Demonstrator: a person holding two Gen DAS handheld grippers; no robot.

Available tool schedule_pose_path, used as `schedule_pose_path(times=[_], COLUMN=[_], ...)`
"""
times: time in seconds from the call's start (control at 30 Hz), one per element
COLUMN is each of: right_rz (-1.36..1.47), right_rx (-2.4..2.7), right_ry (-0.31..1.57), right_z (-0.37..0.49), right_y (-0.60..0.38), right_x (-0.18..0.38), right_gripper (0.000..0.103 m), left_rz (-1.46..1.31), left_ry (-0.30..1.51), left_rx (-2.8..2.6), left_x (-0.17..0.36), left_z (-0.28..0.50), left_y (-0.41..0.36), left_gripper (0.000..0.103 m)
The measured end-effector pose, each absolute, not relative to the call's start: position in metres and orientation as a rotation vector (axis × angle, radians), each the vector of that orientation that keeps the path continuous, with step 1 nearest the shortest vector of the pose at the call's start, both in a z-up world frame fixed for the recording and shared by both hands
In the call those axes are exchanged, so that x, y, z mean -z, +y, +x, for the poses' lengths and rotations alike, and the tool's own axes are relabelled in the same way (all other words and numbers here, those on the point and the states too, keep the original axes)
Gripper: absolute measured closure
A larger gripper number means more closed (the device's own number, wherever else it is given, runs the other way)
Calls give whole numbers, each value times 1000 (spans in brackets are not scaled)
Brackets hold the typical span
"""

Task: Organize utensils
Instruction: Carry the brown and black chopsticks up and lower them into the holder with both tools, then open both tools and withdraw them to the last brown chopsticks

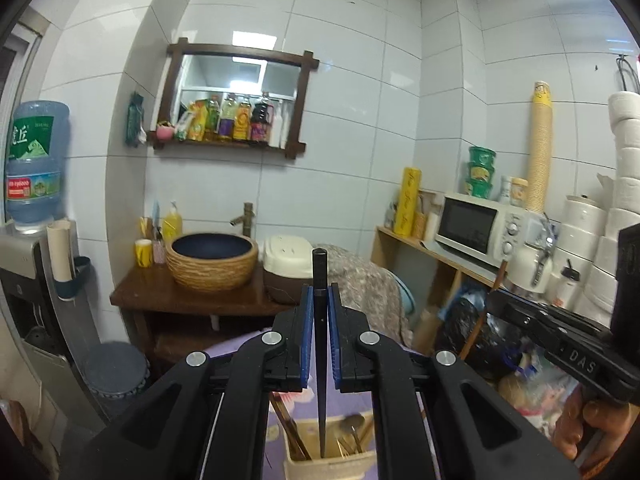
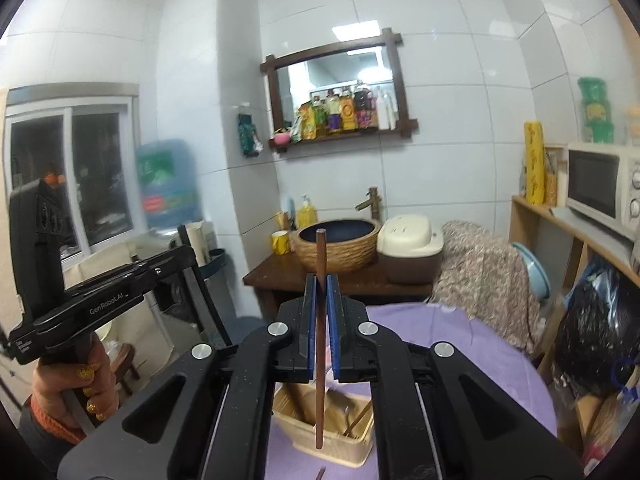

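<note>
My left gripper (image 1: 320,292) is shut on a black chopstick (image 1: 321,344) held upright, its thin tip hanging down into a beige utensil holder (image 1: 328,464) on the purple tablecloth (image 2: 460,344). Brown chopsticks (image 1: 290,428) and metal spoons (image 1: 352,426) stand in that holder. My right gripper (image 2: 321,284) is shut on a brown wooden chopstick (image 2: 319,344), also upright, with its lower end over the front of the same holder (image 2: 320,420). The left gripper's body (image 2: 100,300) shows at the left of the right wrist view, and the right one (image 1: 560,340) at the right of the left wrist view.
Behind the table stand a wooden stand with a basin sink (image 1: 212,260), a rice cooker (image 1: 286,268) and a cloth-draped chair (image 2: 484,276). A shelf with a microwave (image 1: 476,228) lines the right side. A water dispenser (image 1: 32,280) is at the left.
</note>
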State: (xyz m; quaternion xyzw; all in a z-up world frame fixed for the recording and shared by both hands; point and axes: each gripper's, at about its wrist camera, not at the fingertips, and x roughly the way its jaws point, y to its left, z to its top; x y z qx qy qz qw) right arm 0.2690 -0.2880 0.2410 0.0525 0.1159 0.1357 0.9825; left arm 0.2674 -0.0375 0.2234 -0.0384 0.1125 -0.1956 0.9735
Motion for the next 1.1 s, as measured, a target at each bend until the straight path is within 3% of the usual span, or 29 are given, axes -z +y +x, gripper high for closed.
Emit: schedule_pose_path(times=[0.57, 0.8, 0.83, 0.9, 0.93, 0.97, 1.0, 1.1], right_rz=[100, 105, 97, 99, 110, 120, 130, 126], right_rx=[-208, -210, -207, -208, -208, -203, -199, -197], right_ry=[420, 422, 406, 392, 394, 395, 393, 410], right_z=[324, 319, 313, 303, 297, 290, 284, 265], right_y=[-284, -287, -288, -289, -291, -293, -294, -295], right_x=[-122, -111, -112, -112, -111, -110, -108, -99], right_gripper=[97, 96, 95, 92, 80, 55, 46, 42], left_rz=[-32, -15, -11, -6, -14, -21, -24, -11], left_ry=[458, 476, 472, 447, 433, 426, 425, 468], left_rx=[359, 362, 364, 363, 369, 377, 384, 389], left_x=[-88, -81, -82, -87, -88, -87, -86, -74], left_z=[315, 312, 310, 297, 289, 284, 278, 259], left_y=[-60, -57, -57, -53, -50, -48, -46, -41], left_gripper=[94, 93, 85, 56, 37, 30, 30, 23])
